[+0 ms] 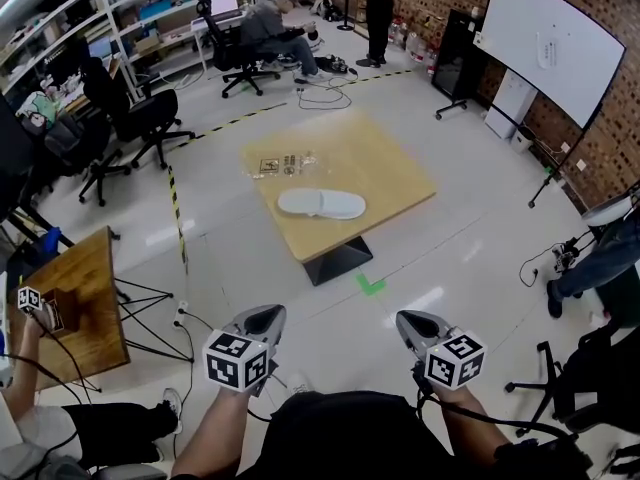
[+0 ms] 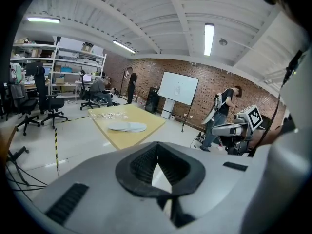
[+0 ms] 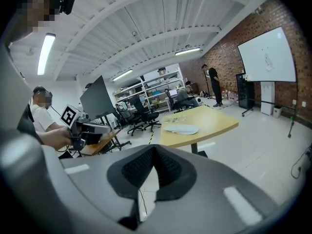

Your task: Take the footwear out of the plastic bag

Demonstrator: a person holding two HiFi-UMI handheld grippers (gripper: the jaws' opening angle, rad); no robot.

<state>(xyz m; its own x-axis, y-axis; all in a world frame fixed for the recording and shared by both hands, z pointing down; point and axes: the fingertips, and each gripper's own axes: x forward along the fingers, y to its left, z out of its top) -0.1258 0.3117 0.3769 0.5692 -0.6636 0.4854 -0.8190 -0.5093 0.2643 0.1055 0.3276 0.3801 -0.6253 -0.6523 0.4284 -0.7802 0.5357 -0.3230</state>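
Far ahead of both hand-held grippers, across a stretch of bare floor, the footwear [image 1: 321, 204] is lying flat on the table [image 1: 390, 168], a pale white pair resting side by side. We are holding the left hand-held gripper [image 1: 262, 320] and the right hand-held gripper [image 1: 420, 326] low and close to the body. Each has its jaws pressed together with nothing between them, and both are pointing forward and a little downward toward the table. The footwear's long axis is running crosswise to the line along which the hand-held grippers are pointing, so it is showing us its side, not its toe or heel. It is sitting roughly between the two lines of reach, a little closer to the left hand-held gripper. Beyond the footwear, and slightly to the left hand-held gripper's side, the clear plastic bag [image 1: 287, 164] is lying crumpled on the same table, near the footwear but apart from it. We are judging that the footwear is already lying outside that bag, as the task wants, though from this far off we cannot tell whether some thin film is covering it.
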